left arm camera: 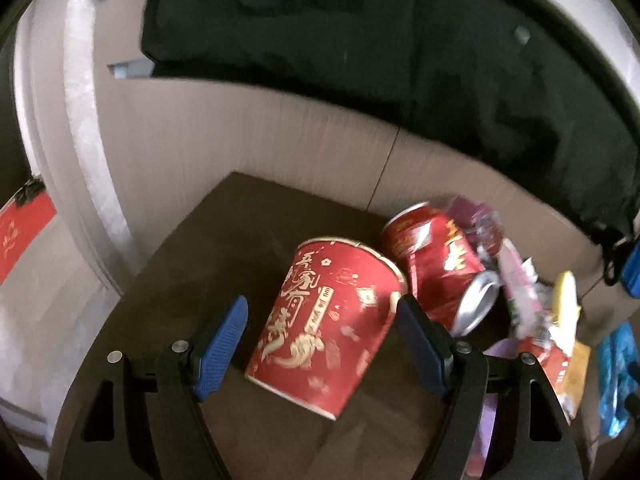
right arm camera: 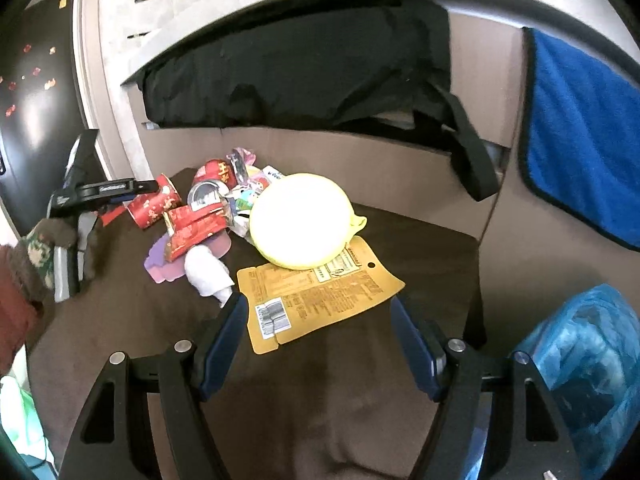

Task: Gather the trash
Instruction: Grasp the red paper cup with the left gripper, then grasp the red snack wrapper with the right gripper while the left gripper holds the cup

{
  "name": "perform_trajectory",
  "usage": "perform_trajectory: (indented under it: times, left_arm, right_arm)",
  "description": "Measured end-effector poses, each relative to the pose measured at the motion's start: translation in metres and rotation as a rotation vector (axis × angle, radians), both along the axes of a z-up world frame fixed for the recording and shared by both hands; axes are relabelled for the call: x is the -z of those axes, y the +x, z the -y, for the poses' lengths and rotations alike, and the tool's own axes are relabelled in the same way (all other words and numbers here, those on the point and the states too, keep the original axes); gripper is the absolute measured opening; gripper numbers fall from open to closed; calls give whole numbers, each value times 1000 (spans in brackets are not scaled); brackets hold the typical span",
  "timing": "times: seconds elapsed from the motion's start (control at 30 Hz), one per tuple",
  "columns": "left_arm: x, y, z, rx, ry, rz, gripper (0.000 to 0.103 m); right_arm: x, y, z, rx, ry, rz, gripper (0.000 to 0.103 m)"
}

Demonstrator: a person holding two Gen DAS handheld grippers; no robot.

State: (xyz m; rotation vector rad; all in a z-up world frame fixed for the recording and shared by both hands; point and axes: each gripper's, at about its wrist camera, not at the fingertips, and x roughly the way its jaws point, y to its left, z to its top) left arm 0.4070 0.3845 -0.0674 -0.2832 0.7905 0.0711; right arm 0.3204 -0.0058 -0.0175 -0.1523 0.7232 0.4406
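Red paper cup (left arm camera: 320, 328) on its side — dented can (left arm camera: 436, 268), wrappers (left arm camera: 532, 304) beside.

Bare dark tabletop (right arm camera: 320, 380) nearest the camera; trash heap (right arm camera: 224, 208) beyond; blue bag (right arm camera: 580, 360) crowding the right edge.

Gold Chinese characters run down the red paper cup (left arm camera: 324, 320) and mark the red can (left arm camera: 436, 268), too blurred to read; the yellow card (right arm camera: 320, 304) bears a barcode.

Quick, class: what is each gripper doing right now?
Left gripper: open, fingers either side of the red cup, not gripping.
Right gripper: open, holding nothing.
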Motion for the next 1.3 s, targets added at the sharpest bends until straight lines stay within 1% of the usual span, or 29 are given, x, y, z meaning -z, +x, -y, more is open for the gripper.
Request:
perform_trajectory:
  times: [0.1,0.2,0.27,0.33,0.37,0.43,0.53,0.6,0.7,0.8,0.87,0.9,0.97,1.07,1.23,1.3]
  left_arm:
    - [8,8,2,20,-34,-18,77]
    - [18,12,9,10,-65,-65,77]
    - [24,11,12,1,-79,-100,71]
    - [22,0,13,-16,-100,-85,62]
    - [18,-9,13,-23,-115,-65,58]
    - [7,-28,16,-42,-109,-22,58]
    - [-10,-64,25,-59,-62,42,58]
    - [-19,-89,31,-65,-62,78,58]
    - [-29,-115,33,-78,-84,98,58]
    - [-34,-148,40,-83,-106,115,58]
    - [-36,-165,45,-85,-92,131,58]
    - [-37,-170,48,-89,-83,135,59]
    - [-35,-180,48,-99,-66,143,59]
    - [-33,-186,45,-99,-72,144,59]
    - [-29,-187,42,-102,-98,136,59]
    - [-27,-186,42,-103,-108,128,59]
  right_arm:
    - [5,5,-3,-2,-11,-6,71]
    - [12,13,-7,-4,-5,-36,71]
    - [15,18,-12,-10,1,-59,71]
    - [14,19,-19,-28,11,-68,71]
    - [13,19,-24,-37,11,-65,71]
    - [8,17,-35,-55,0,-48,71]
    - [4,18,-56,-92,7,-50,71]
    - [4,20,-70,-118,27,-71,71]
    - [8,27,-95,-144,58,-108,71]
    - [17,38,-112,-126,76,-155,71]
    - [24,45,-118,-112,112,-202,71]
    - [29,52,-122,-97,135,-229,71]
    - [34,59,-126,-70,155,-253,71]
    - [44,74,-136,-45,170,-284,71]
    - [56,93,-153,-27,120,-277,70]
    - [57,95,-157,-43,110,-263,60]
